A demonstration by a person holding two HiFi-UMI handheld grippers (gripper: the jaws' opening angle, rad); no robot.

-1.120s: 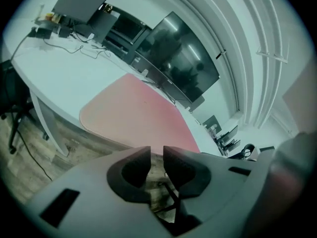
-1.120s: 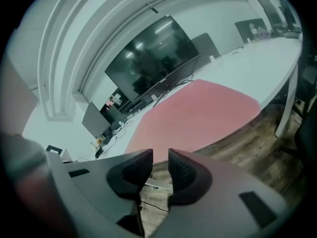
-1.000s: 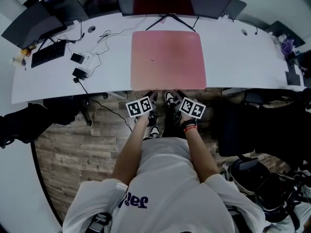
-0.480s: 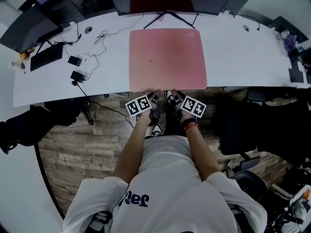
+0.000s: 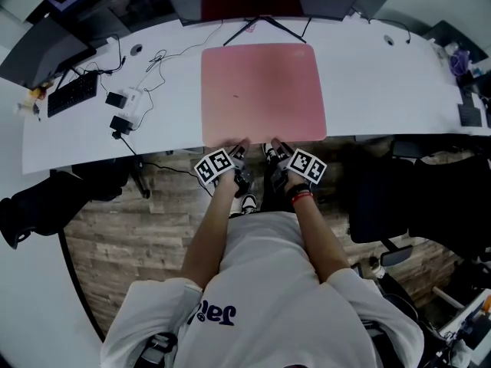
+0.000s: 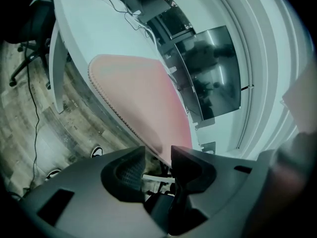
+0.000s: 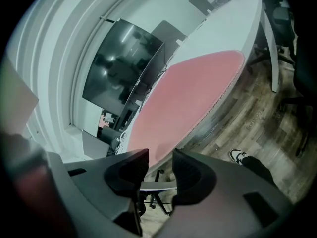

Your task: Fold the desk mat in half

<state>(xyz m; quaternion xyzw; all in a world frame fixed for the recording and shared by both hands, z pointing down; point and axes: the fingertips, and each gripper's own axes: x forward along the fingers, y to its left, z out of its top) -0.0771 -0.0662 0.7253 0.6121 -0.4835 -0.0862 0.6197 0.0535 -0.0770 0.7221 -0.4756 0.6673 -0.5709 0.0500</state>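
Two tools are at work, one in each hand. The left tool point(image 5: 241, 147) and the right tool point(image 5: 275, 146) sit side by side at the near edge of the tabletop point(image 5: 383, 90). Each carries one marker cube point(image 5: 215, 166). Both tools have their jaws apart, having just closed a little. The near edge of the single pink desk mat point(image 5: 263, 90) runs into each gap, and the pads do not press on it.

The mat lies flat and unfolded in the middle of the tabletop, its near edge flush with the table edge.

The left gripper view shows the left tool point(image 6: 158, 155) with the mat's stitched edge point(image 6: 114, 108) entering between its jaws, a detail too small to make out from the head view. The right gripper view shows the same for the right tool point(image 7: 161, 157) and the mat point(image 7: 193, 93). Both views also catch a dark monitor point(image 7: 119, 68) behind the mat, which the head view cuts off apart from its stand legs point(image 5: 265, 27).

To the left on the tabletop lie one keyboard point(image 5: 73, 93), a few small boxes point(image 5: 123, 98) and loose cables point(image 5: 165, 56), well apart from the mat. A dark chair point(image 5: 383, 198) stands on the wooden floor point(image 5: 115, 236) to the right.
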